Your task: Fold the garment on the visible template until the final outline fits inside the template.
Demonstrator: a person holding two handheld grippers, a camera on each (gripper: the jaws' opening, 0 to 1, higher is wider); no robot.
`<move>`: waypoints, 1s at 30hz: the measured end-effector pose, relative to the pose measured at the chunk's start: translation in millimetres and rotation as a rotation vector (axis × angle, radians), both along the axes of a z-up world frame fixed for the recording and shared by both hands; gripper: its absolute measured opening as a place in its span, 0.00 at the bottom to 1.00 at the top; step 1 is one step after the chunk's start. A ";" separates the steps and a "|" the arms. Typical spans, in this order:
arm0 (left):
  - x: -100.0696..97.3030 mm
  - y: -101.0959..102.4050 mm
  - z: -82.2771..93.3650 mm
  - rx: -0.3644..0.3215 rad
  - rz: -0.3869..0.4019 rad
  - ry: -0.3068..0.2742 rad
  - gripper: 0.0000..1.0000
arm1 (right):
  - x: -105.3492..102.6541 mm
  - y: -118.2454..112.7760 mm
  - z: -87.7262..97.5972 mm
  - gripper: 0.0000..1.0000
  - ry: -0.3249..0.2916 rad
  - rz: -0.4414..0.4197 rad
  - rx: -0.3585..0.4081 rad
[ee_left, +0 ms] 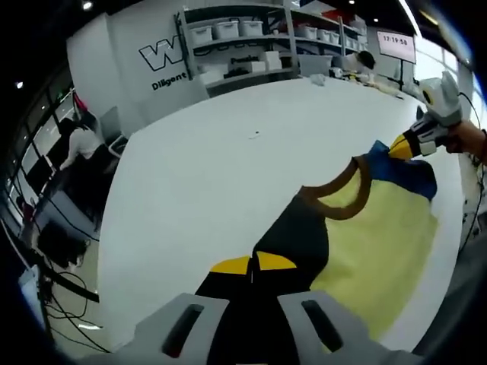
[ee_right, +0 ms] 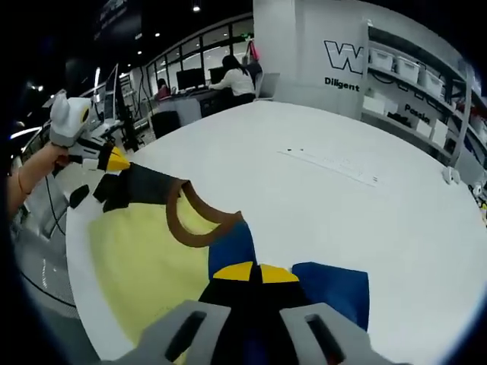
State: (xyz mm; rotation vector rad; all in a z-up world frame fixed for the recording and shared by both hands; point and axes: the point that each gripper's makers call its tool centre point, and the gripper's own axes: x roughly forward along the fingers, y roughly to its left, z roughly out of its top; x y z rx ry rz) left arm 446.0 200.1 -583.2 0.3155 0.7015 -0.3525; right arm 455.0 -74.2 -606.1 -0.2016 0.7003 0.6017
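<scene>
Both tools, left (ee_left: pixel 253 272) and right (ee_right: pixel 255 274), clamp the garment's (ee_left: pixel 380 243) shoulders above the table (ee_left: pixel 213 175).

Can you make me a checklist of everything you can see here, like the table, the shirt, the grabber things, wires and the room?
Surface: white table, with faint marks near its far side.
Job's things: a garment with a yellow body, brown collar, one black shoulder and one blue shoulder, lying on the table. No template outline can be made out.
Clutter: nothing seen on the table near the garment.
Grippers: left gripper shut on the black shoulder; right gripper shut on the blue shoulder.
Cables: dark cables on the floor beside the table.
Surroundings: shelves with white bins, people at desks, a wall screen.
</scene>
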 end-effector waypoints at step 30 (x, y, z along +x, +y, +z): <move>143.7 34.9 28.3 0.199 0.083 -0.108 0.02 | 139.9 21.7 37.3 0.00 -0.155 -0.056 -0.075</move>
